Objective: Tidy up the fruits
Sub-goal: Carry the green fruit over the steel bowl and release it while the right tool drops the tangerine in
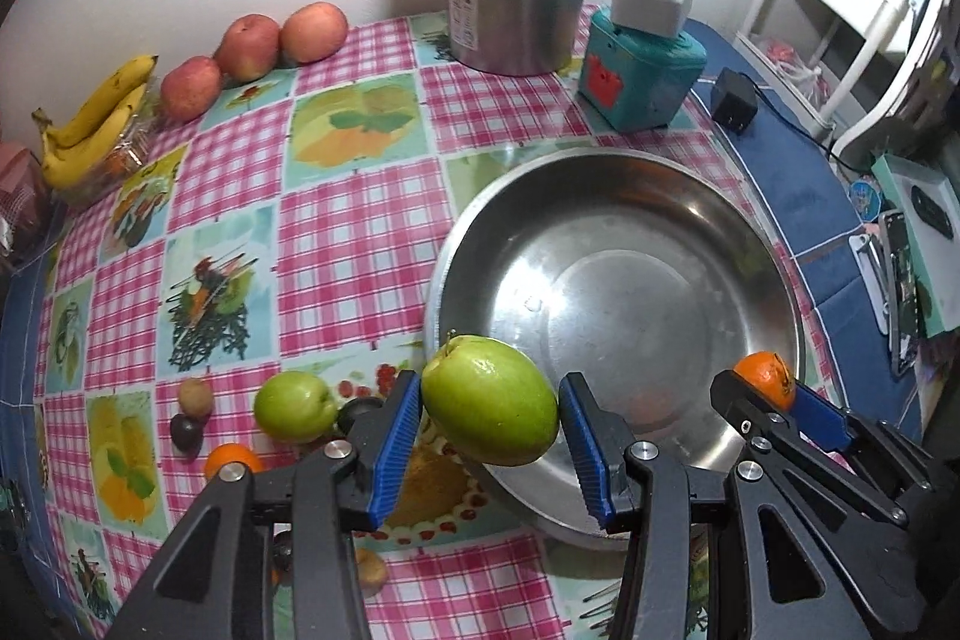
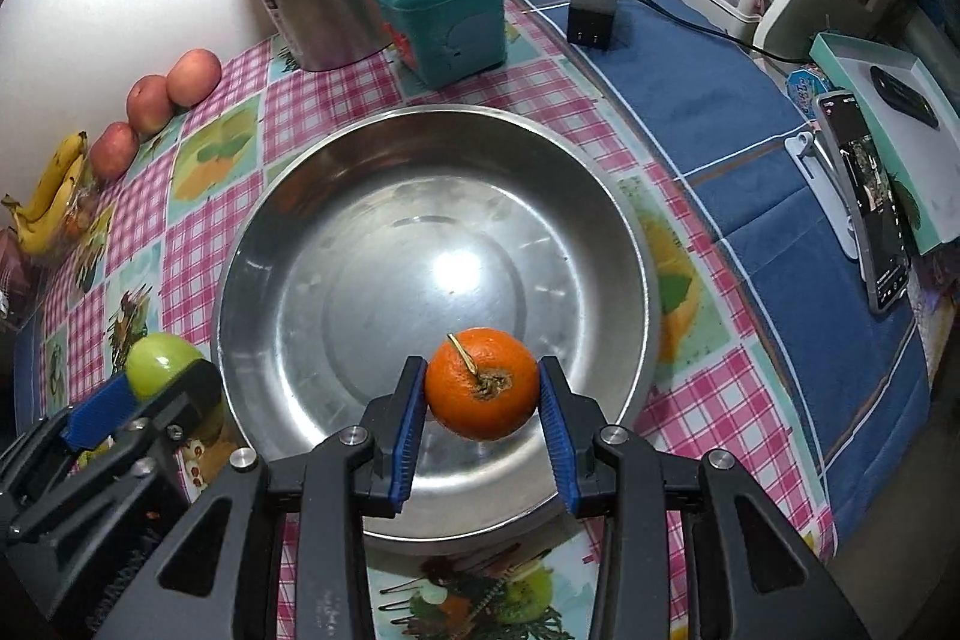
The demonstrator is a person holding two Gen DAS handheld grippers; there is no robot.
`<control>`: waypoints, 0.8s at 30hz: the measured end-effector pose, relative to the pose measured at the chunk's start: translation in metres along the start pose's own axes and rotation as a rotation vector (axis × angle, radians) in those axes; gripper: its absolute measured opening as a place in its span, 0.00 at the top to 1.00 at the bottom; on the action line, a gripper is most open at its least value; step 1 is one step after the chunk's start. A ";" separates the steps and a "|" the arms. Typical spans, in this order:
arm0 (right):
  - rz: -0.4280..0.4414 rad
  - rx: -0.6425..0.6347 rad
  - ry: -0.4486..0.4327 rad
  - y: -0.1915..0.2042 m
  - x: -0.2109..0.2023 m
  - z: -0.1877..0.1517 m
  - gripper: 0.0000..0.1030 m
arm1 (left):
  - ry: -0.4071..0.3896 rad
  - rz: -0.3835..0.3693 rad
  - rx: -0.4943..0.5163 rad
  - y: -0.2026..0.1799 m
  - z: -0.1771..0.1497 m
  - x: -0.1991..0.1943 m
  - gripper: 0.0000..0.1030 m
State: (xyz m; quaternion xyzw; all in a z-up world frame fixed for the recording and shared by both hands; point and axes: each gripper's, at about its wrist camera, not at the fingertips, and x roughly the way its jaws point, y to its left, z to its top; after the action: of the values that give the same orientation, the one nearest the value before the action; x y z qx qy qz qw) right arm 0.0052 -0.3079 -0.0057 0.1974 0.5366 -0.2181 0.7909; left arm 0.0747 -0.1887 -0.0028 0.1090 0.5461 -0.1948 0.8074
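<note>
Green and glossy, the apple (image 1: 489, 398) sits clamped in the left tool (image 1: 489, 436) at the near rim of the steel bowl (image 1: 600, 244) — stem end tilted up-left. The right tool (image 2: 483, 394) grips a stemmed tangerine (image 2: 482, 382) over the bowl's near side. Another green apple (image 1: 295, 406) lies on the checked counter (image 1: 348, 220).

Green apple (image 1: 489, 399) held over the steel bowl's (image 1: 774, 274) rim; stemmed orange (image 2: 482, 383) held, seemingly above its floor.
</note>
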 end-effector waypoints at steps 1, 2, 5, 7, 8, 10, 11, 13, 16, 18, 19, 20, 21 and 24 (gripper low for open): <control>0.000 0.000 0.001 -0.001 0.000 0.000 0.63 | 0.002 0.000 0.001 -0.002 0.000 0.002 0.51; -0.001 0.002 0.002 -0.002 0.001 0.001 0.63 | 0.005 0.000 0.000 -0.002 0.000 0.003 0.51; -0.007 0.010 0.007 -0.006 0.003 0.001 0.63 | 0.011 -0.001 0.007 -0.005 -0.001 0.006 0.51; -0.006 0.013 0.010 -0.007 0.003 0.001 0.63 | 0.014 -0.002 0.007 -0.005 -0.001 0.007 0.51; -0.007 0.012 0.011 -0.007 0.004 0.001 0.63 | 0.016 -0.001 0.007 -0.005 -0.001 0.008 0.51; -0.011 0.014 0.015 -0.008 0.005 0.001 0.63 | 0.018 -0.001 0.005 -0.005 -0.001 0.009 0.51; -0.012 0.013 0.017 -0.008 0.005 0.001 0.63 | 0.019 -0.001 0.004 -0.005 -0.001 0.009 0.51; -0.015 0.009 0.019 -0.008 0.006 0.000 0.63 | 0.019 -0.003 0.004 -0.005 -0.001 0.010 0.51; -0.018 0.004 0.020 -0.007 0.007 0.000 0.63 | 0.020 -0.004 0.002 -0.005 -0.001 0.010 0.51; -0.021 0.003 0.023 -0.007 0.008 -0.001 0.63 | 0.021 -0.005 0.002 -0.004 -0.001 0.011 0.51; -0.024 0.003 0.025 -0.007 0.008 -0.001 0.63 | 0.023 -0.004 0.001 -0.004 -0.001 0.011 0.51; -0.027 0.002 0.029 -0.007 0.009 -0.001 0.63 | 0.027 -0.004 0.000 -0.003 -0.001 0.013 0.51; -0.030 0.001 0.036 -0.007 0.010 -0.002 0.63 | 0.033 -0.005 -0.002 -0.003 -0.001 0.014 0.51; -0.039 0.000 0.053 -0.007 0.014 -0.003 0.63 | 0.050 -0.008 -0.012 0.000 -0.002 0.018 0.51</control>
State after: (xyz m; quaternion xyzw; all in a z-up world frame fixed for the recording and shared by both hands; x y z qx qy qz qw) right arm 0.0033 -0.3140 -0.0210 0.1926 0.5614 -0.2281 0.7718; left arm 0.0788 -0.1917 -0.0201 0.1070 0.5677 -0.1919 0.7934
